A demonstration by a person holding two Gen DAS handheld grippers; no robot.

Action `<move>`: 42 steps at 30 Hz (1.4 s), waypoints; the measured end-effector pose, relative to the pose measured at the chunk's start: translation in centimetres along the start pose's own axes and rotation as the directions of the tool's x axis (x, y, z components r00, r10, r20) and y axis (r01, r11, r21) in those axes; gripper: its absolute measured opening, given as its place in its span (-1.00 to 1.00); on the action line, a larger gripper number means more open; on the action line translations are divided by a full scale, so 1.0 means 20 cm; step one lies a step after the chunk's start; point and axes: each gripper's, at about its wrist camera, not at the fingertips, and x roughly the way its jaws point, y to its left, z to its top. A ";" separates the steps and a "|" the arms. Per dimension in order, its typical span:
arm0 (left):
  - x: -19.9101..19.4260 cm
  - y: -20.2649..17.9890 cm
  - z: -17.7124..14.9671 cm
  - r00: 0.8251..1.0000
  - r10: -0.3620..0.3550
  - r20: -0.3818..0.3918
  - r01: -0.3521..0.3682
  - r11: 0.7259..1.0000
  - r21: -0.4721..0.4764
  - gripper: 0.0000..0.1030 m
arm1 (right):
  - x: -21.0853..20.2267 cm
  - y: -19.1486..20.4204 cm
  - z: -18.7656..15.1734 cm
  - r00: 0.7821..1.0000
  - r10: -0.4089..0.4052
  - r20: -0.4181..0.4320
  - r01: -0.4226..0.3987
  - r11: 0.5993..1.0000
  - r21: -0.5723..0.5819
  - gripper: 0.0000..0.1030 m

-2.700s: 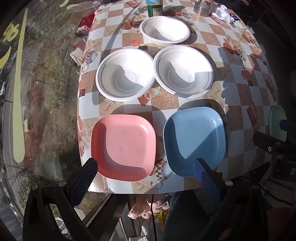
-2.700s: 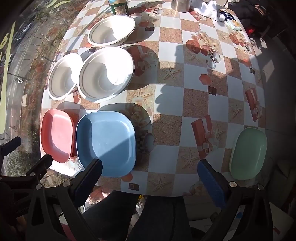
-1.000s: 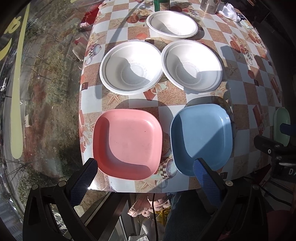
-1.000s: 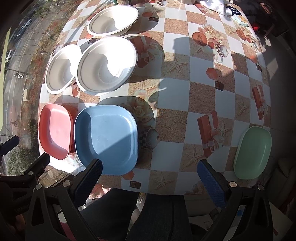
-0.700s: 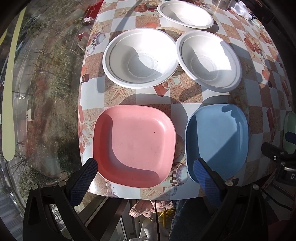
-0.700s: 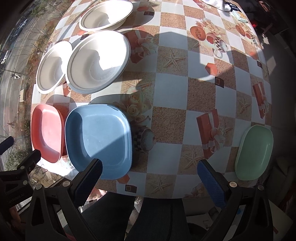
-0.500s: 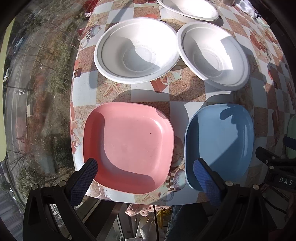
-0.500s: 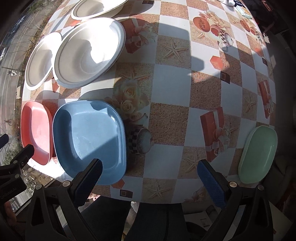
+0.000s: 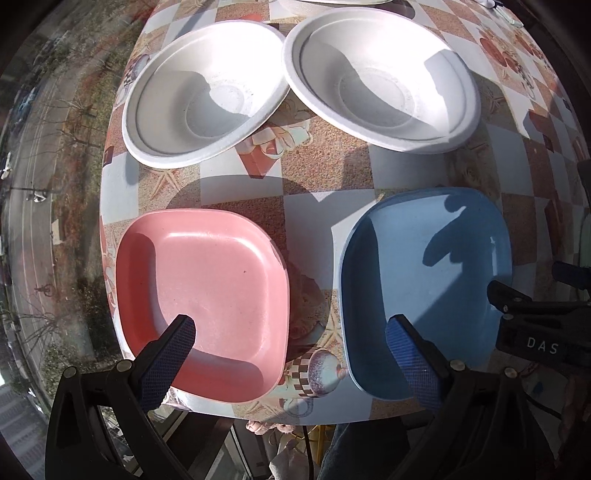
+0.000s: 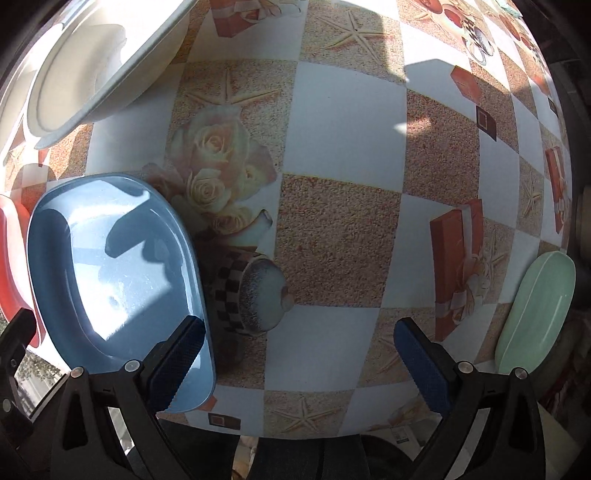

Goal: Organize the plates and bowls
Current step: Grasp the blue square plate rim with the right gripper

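A pink square plate (image 9: 207, 291) and a blue square plate (image 9: 424, 280) lie side by side at the table's near edge. Two white bowls (image 9: 207, 92) (image 9: 380, 81) stand behind them. My left gripper (image 9: 291, 354) is open and empty, low over the near edge between the two plates, its left finger over the pink plate, its right over the blue. My right gripper (image 10: 299, 354) is open and empty, its left finger over the blue plate (image 10: 110, 280). A green plate (image 10: 535, 310) lies at the right edge.
The table (image 10: 332, 229) has a checked orange and white cloth with printed pictures. A third white bowl's rim (image 9: 332, 2) shows at the far top. The table's near edge drops off just under both grippers.
Both grippers have moved forward and down toward the table. The plates now look much larger and the fingers overlap the pink and blue plates. Both grippers stay open.
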 end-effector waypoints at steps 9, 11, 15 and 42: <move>0.05 -0.22 0.07 0.999 -0.037 -0.005 0.037 0.998 0.053 1.00 | 0.01 -0.29 -0.08 0.998 -0.054 -0.020 0.056 0.994 0.095 1.00; 0.07 -0.26 0.07 0.999 -0.046 -0.017 0.046 0.998 0.051 1.00 | 0.02 -0.36 -0.10 0.997 -0.073 -0.023 0.075 0.990 0.116 1.00; 0.10 -0.29 0.08 0.999 -0.038 -0.028 0.039 0.999 0.033 1.00 | 0.06 -0.48 -0.14 0.998 -0.067 -0.021 0.069 0.989 0.131 1.00; 0.07 -0.46 0.12 0.988 -0.148 -0.038 0.146 0.989 -0.036 0.65 | -0.02 -0.30 0.05 0.995 0.100 -0.029 -0.101 0.994 -0.037 0.48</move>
